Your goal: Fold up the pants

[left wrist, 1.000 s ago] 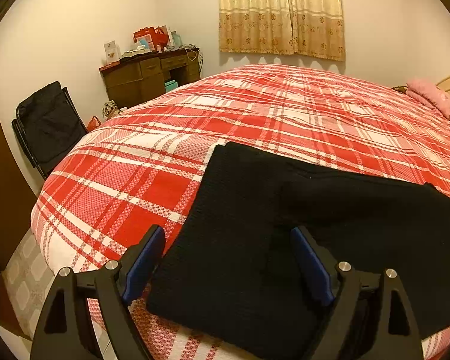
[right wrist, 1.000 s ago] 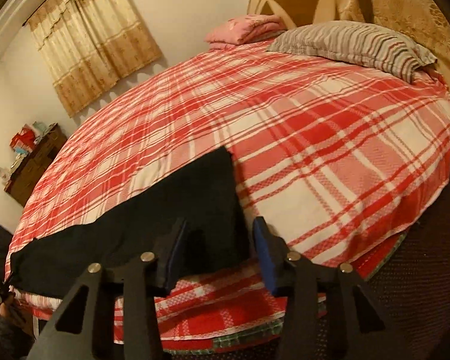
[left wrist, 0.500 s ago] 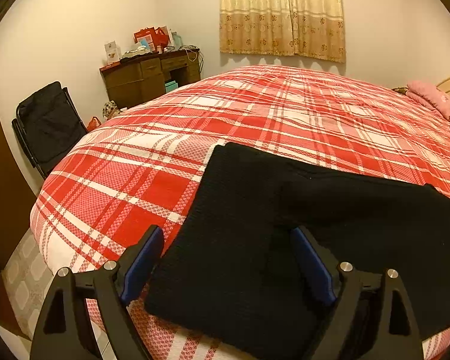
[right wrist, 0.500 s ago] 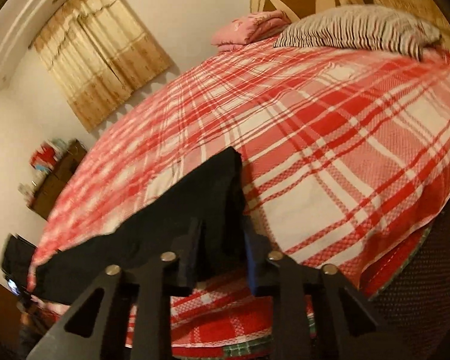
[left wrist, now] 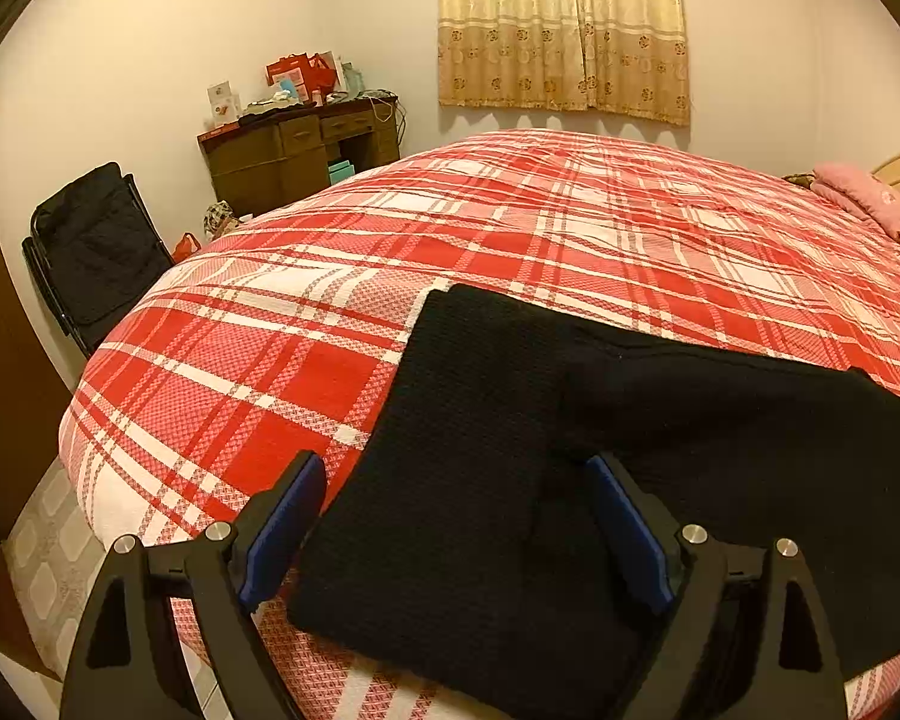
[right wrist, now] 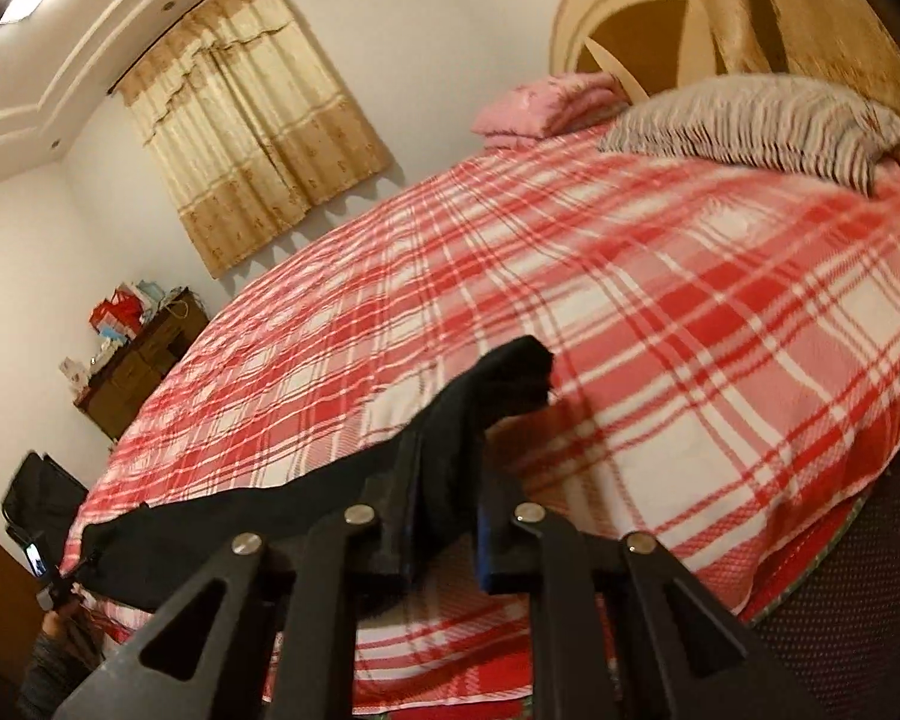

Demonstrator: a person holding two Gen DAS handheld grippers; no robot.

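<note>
Black pants (left wrist: 510,450) lie along the near edge of a red plaid bed (left wrist: 510,228). My left gripper (left wrist: 450,516) is open, its blue-padded fingers (left wrist: 279,519) set wide over the pants' left end, above the cloth. In the right wrist view my right gripper (right wrist: 444,516) is shut on the pants' right end (right wrist: 492,396) and lifts it off the bed (right wrist: 660,312). The lifted end droops over the fingers. The rest of the pants (right wrist: 168,540) stretches left along the bed edge.
A brown desk (left wrist: 300,144) with boxes and a black folding chair (left wrist: 99,246) stand left of the bed. Curtains (left wrist: 564,24) hang on the far wall. A striped pillow (right wrist: 756,120) and folded pink cloth (right wrist: 546,102) lie by the headboard.
My right gripper closed on the pants' right end and raised it off the bed, tilting upward. My left gripper stayed open and hardly moved.
</note>
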